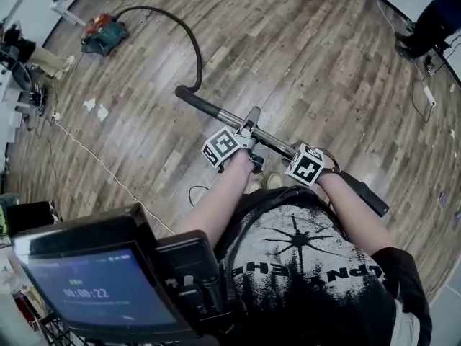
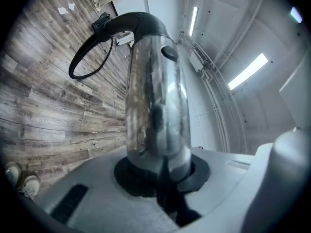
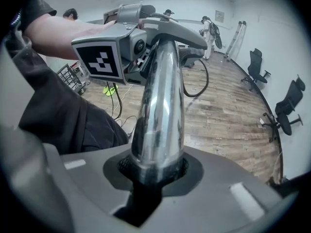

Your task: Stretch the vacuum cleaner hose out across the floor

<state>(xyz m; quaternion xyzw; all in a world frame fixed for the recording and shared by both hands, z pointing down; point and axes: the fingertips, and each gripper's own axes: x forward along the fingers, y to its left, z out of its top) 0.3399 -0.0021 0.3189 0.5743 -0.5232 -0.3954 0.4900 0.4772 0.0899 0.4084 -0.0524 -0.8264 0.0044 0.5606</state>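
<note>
- Chrome wand tube point(image 1: 230, 119) is held up off the wood floor point(image 1: 302, 56). Its long axis runs diagonally in the head view: black grip end point(image 1: 366, 195) at lower right beside the person, other end pointing up-left.
- Black hose point(image 1: 194, 45) joins the wand's up-left end and arcs up and over to the vacuum cleaner body point(image 1: 103, 34), on the floor at top left. The hose is curved, not straight.
- Head view only: both claws on the wand, left gripper point(image 1: 251, 128) nearer the hose end, right gripper point(image 1: 311, 161) nearer the grip. Also a screen point(image 1: 94, 287) at low left and a white cable point(image 1: 101, 161) on the floor.
- Left gripper view only: the hose loop seen along the tube, ceiling lights point(image 2: 248, 72), shoes point(image 2: 22, 181).
- Right gripper view only: the left gripper ahead on the tube, office chairs point(image 3: 255, 64), people far back by the wall.
- Left claw: jaws narrow, clamped round the wand tube.
- Right claw: jaws part closed, clamped round the same tube further back.
</note>
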